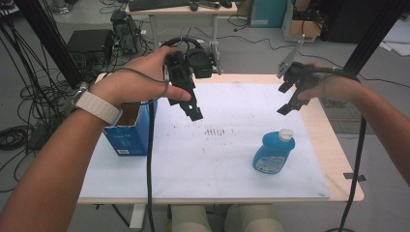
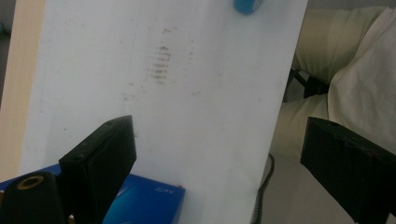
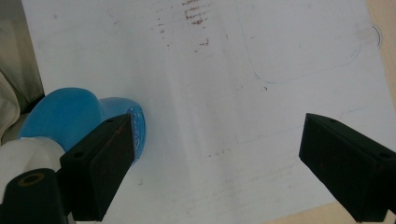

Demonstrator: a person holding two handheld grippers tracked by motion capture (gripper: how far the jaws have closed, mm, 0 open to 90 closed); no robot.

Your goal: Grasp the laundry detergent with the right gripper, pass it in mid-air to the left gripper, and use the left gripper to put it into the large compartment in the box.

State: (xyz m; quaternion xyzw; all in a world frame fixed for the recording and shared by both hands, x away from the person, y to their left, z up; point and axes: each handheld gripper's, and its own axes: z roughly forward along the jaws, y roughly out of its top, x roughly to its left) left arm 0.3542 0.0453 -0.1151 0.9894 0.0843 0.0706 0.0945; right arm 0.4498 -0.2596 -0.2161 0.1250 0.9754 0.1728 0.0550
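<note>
Two grippers were held above a desk (image 1: 309, 186) bearing a blue bottle (image 1: 273, 152) and a blue box (image 1: 129, 135).

The left gripper (image 1: 186, 104) and right gripper (image 1: 288, 99) were raised with fingers spread, nothing pinched. The bottle was stood upright at four o'clock on the white sheet (image 1: 212, 159), the open box at nine o'clock. The bottle was judged smooth, rigid plastic, possibly slippery, best gripped across its narrower neck below the white cap (image 1: 285, 135).

Table (image 1: 338, 159): white sheet (image 1: 232, 159), stained mid-sheet. Blue bottle (image 1: 273, 152), white cap, upright, right of centre. Blue box (image 1: 128, 133), open-topped, at left edge. Floor behind: cables, equipment.
</note>
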